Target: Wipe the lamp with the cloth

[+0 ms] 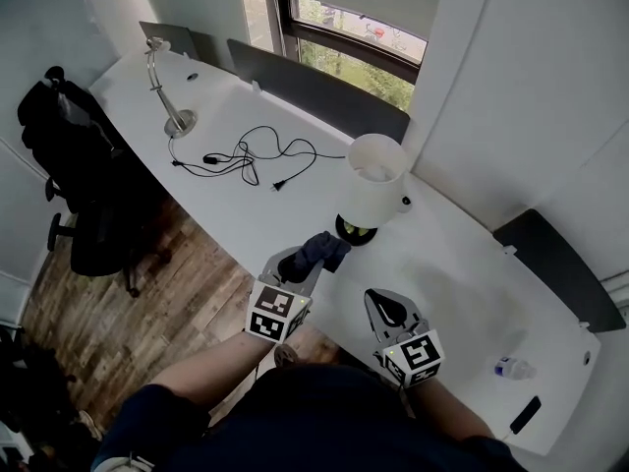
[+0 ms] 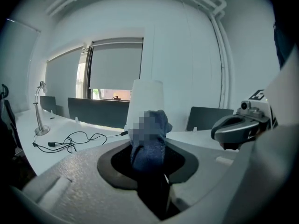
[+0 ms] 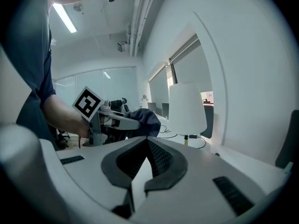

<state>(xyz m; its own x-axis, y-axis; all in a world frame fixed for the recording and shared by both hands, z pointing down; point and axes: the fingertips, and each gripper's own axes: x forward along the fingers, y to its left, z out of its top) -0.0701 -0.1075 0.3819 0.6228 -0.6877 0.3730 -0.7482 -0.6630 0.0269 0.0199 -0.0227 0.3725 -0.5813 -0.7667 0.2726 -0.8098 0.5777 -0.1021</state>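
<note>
The lamp has a white shade [image 1: 374, 179] and a dark round base [image 1: 354, 231], and it stands on the white desk [image 1: 462, 264]. My left gripper [image 1: 311, 261] is shut on a dark blue cloth [image 1: 321, 251], held just in front of the lamp's base and apart from the shade. In the left gripper view the cloth [image 2: 149, 141] bulges up between the jaws, with the shade [image 2: 146, 99] right behind it. My right gripper [image 1: 387, 308] hovers to the right over the desk's front edge, shut and empty. Its own view shows the shade [image 3: 187, 107] ahead and the cloth [image 3: 143, 119] at the left.
At the desk's far left stands a silver desk lamp [image 1: 162, 82]. A black cable [image 1: 246, 155] sprawls between it and the white lamp. Dark dividers [image 1: 314, 91] line the back edge. A bottle [image 1: 513, 368] and a black phone [image 1: 525, 414] lie at the right end. A black chair [image 1: 84, 200] stands on the floor.
</note>
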